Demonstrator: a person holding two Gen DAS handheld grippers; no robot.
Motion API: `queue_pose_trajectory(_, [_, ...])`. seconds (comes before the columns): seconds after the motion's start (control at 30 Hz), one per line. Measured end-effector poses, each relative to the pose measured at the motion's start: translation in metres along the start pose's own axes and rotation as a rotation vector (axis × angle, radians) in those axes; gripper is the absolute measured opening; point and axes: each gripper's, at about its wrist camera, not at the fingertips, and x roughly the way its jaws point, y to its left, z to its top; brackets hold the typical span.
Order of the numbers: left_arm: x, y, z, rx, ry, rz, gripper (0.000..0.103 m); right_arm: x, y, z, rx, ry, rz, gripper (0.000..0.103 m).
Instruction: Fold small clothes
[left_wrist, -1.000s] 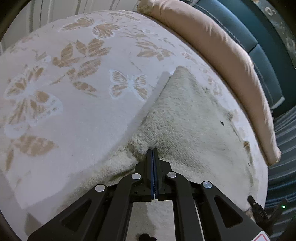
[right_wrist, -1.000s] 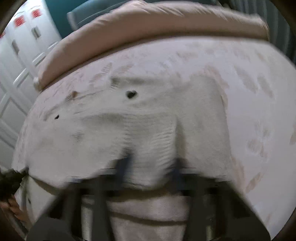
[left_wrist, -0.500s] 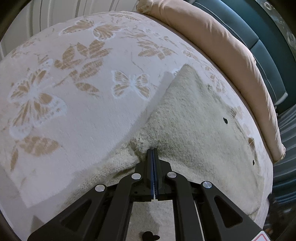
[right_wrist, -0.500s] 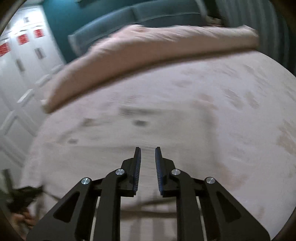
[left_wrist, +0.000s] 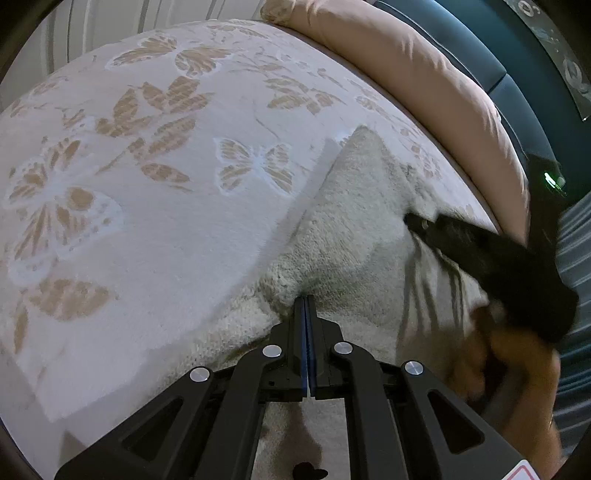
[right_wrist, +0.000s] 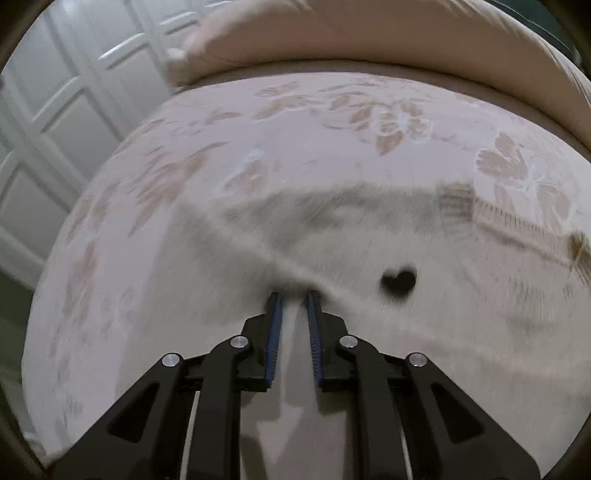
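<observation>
A small cream knitted garment (left_wrist: 354, 229) with little black heart marks lies on the butterfly-patterned bed cover (left_wrist: 147, 166). My left gripper (left_wrist: 305, 300) is shut on a fold of the garment at its near left edge. My right gripper (right_wrist: 293, 295) is slightly open, its tips at a ridge of the same garment (right_wrist: 369, 229), which looks blurred. A black heart (right_wrist: 399, 282) sits just right of the tips. In the left wrist view the right gripper (left_wrist: 417, 221) reaches in from the right, touching the garment's far side.
A long beige pillow (left_wrist: 424, 85) lies along the far edge of the bed, with a teal headboard (left_wrist: 517, 85) behind it. White panelled doors (right_wrist: 74, 92) stand beyond the bed in the right wrist view.
My right gripper has swung round and come down onto the garment; it now shows in the left wrist view. My left gripper has stayed shut on the garment.
</observation>
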Motion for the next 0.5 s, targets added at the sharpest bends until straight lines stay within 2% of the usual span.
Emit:
queue_pose_trajectory(0.03, [0.0,0.0,0.0,0.002,0.0,0.0,0.007,-0.004,-0.005,0.007,0.03,-0.027,-0.029,0.012])
queue_pose_trajectory(0.07, [0.0,-0.001,0.0,0.005,0.001,0.001,0.007,-0.017,-0.01,0.012,0.073,-0.077,-0.099,0.018])
queue_pose_trajectory(0.1, [0.0,-0.001,0.0,0.006,0.002,0.001,0.007,-0.03,-0.016,0.012,0.112,-0.117,-0.091,0.018])
queue_pose_trajectory(0.13, [-0.001,-0.001,0.0,0.009,0.003,-0.001,0.007,-0.046,-0.025,0.008,0.149,-0.155,-0.04,0.018])
queue_pose_trajectory(0.2, [-0.004,0.002,0.001,0.006,0.015,-0.029,0.007,-0.094,-0.05,-0.021,0.213,-0.249,0.041,0.033])
queue_pose_trajectory(0.23, [-0.006,0.004,0.0,-0.006,0.03,-0.047,0.007,-0.112,-0.059,-0.037,0.222,-0.279,0.04,0.039])
queue_pose_trajectory(0.27, [-0.009,0.008,-0.002,-0.024,0.05,-0.073,0.008,-0.132,-0.07,-0.057,0.227,-0.309,0.028,0.048])
queue_pose_trajectory(0.37, [-0.032,0.024,-0.018,-0.051,0.068,-0.101,0.014,-0.197,-0.11,-0.143,0.245,-0.331,-0.049,0.052])
queue_pose_trajectory(0.4, [-0.046,0.031,-0.028,-0.027,0.062,-0.09,0.016,-0.221,-0.127,-0.183,0.254,-0.312,-0.107,0.057])
queue_pose_trajectory(0.5, [-0.084,0.051,-0.058,0.058,0.041,-0.017,0.036,-0.282,-0.165,-0.28,0.328,-0.244,-0.258,0.062])
